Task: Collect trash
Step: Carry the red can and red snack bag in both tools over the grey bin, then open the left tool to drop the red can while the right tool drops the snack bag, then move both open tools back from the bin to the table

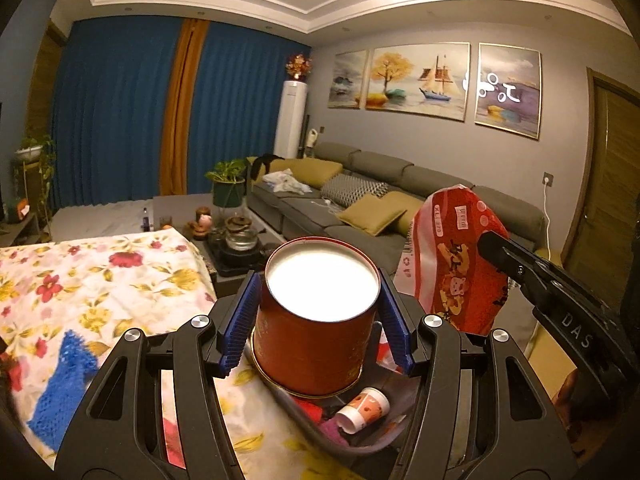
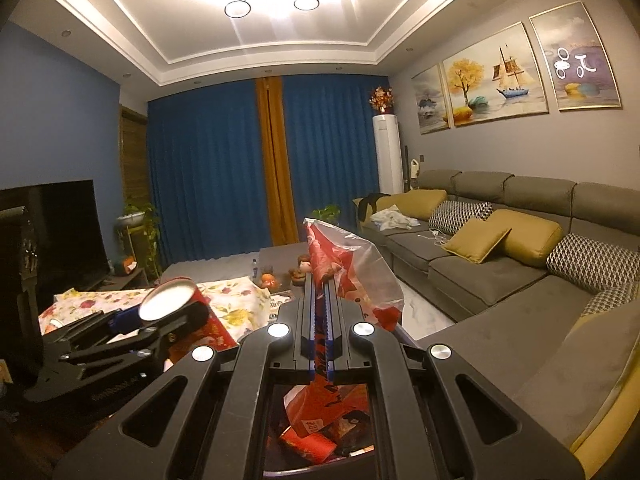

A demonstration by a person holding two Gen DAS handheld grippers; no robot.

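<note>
A: Left wrist view first: your left gripper (image 1: 320,312) has its blue pads (image 1: 240,320) pressed on both sides of a red can (image 1: 316,332), open top bright and facing up. You're holding it raised just above the bin (image 1: 320,432).

B: What's in the bin?

A: A paper cup (image 1: 362,410) on its side, plus red scraps. The bin sits beside the floral cloth (image 1: 100,280), where a blue mesh thing (image 1: 64,384) lies at the left.

B: And your other hand?

A: Your right gripper (image 2: 320,320) has its fingers (image 2: 306,320) nearly closed, pinching a red and clear plastic bag (image 2: 352,268). The bag stands up above the fingertips and trails down between them toward the red wrappers (image 2: 316,428) in the bin below.

B: Where are the two relative to each other?

A: From the right wrist view, the can (image 2: 172,300) in your left gripper (image 2: 152,320) is to the left and near. From the left, the bag (image 1: 456,264) hangs at the right, clamped by the right gripper (image 1: 500,252), just beside the can.

B: Behind them?

A: A grey sofa (image 2: 500,264) with yellow cushions, and blue curtains (image 2: 216,168).
</note>
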